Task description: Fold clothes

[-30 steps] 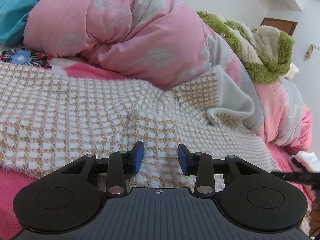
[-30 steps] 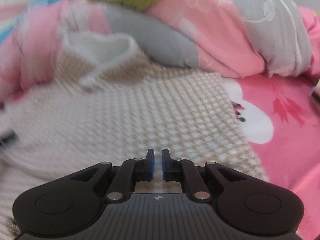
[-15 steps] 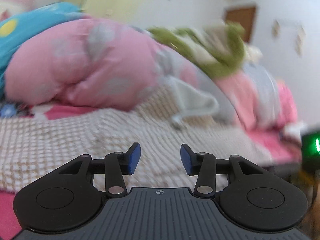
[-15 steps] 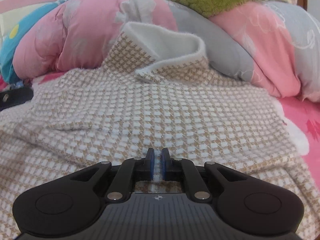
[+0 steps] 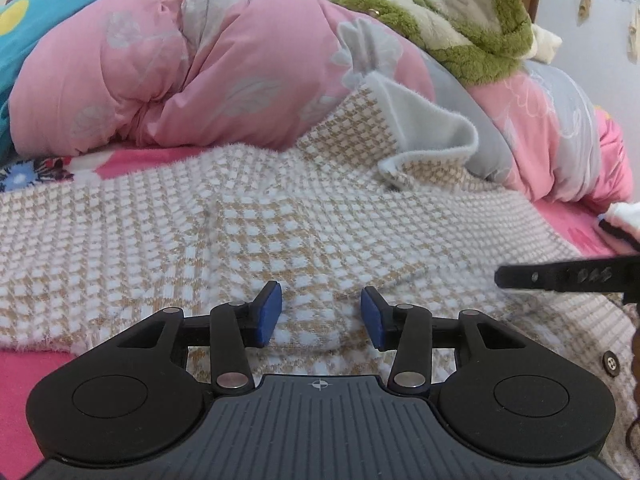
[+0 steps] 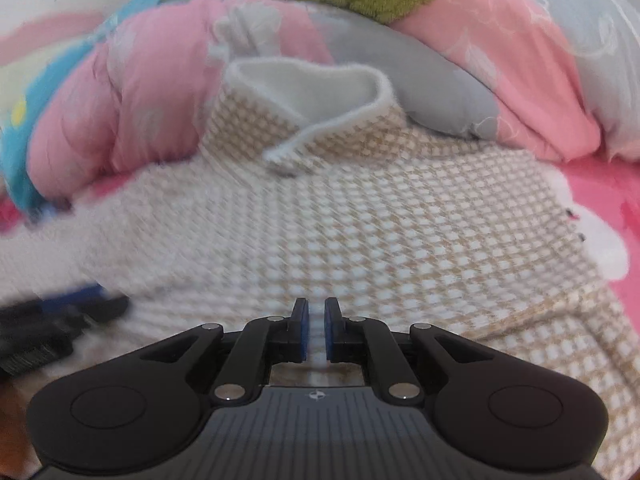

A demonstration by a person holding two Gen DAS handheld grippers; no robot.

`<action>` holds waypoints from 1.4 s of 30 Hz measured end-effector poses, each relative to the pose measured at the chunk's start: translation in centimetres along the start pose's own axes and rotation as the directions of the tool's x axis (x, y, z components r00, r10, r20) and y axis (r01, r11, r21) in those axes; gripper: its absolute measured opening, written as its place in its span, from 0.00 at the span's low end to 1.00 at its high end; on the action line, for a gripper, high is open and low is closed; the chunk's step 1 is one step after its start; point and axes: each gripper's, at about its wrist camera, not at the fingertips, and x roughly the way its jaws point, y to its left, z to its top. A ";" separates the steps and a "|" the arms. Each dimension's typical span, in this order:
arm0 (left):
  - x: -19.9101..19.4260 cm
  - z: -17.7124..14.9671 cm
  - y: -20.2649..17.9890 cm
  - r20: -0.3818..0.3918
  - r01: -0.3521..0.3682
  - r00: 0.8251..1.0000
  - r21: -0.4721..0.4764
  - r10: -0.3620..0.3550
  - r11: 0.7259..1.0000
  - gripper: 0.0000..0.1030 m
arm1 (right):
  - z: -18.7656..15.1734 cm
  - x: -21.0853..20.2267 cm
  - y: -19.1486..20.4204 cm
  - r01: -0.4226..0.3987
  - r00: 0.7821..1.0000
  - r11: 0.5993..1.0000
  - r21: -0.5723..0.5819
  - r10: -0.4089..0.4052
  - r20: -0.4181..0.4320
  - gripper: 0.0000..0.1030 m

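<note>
A fuzzy tan & white checked sweater (image 5: 248, 216) lies spread flat on the pink bed (image 5: 24, 364), its white collar (image 5: 424, 120) up against the big pink quilt (image 5: 192, 64). The left gripper (image 5: 321, 314) sits low over the near edge w/ its blue pads apart, jaws just been opening, only cloth under the gap. The right gripper (image 6: 316, 330) has its pads pressed nearly together, & a thin bit of the sweater seems pinched in the gap.

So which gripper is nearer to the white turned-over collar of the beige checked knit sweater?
Right, probably. The right gripper faces the collar straight ahead; from the left gripper it lies farther off, up to the right.
</note>
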 end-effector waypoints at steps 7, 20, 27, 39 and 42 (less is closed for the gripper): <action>-0.2 -0.1 0.1 0.006 0.006 1.000 -0.007 -0.006 1.000 0.43 | -0.1 0.7 4.5 -0.057 0.998 0.993 -0.103 0.057 -0.004 0.08; -8.0 1.5 5.4 0.137 -0.031 0.989 -0.217 0.062 0.976 0.43 | -2.1 2.6 6.4 0.013 1.000 0.975 -0.220 -0.009 0.021 0.08; -17.0 1.4 12.6 0.247 -0.305 0.868 -0.420 0.431 0.855 0.44 | -2.1 2.7 5.6 -0.025 0.999 0.985 -0.169 0.029 0.024 0.08; -23.5 -0.5 21.3 0.110 -0.466 0.592 -0.762 0.798 0.450 0.52 | -2.2 2.7 5.2 -0.041 0.999 0.988 -0.147 0.045 0.025 0.08; -23.3 -1.0 22.7 0.088 -0.454 0.602 -0.780 0.794 0.431 0.52 | -2.2 2.7 5.2 -0.040 0.999 0.988 -0.147 0.045 0.025 0.08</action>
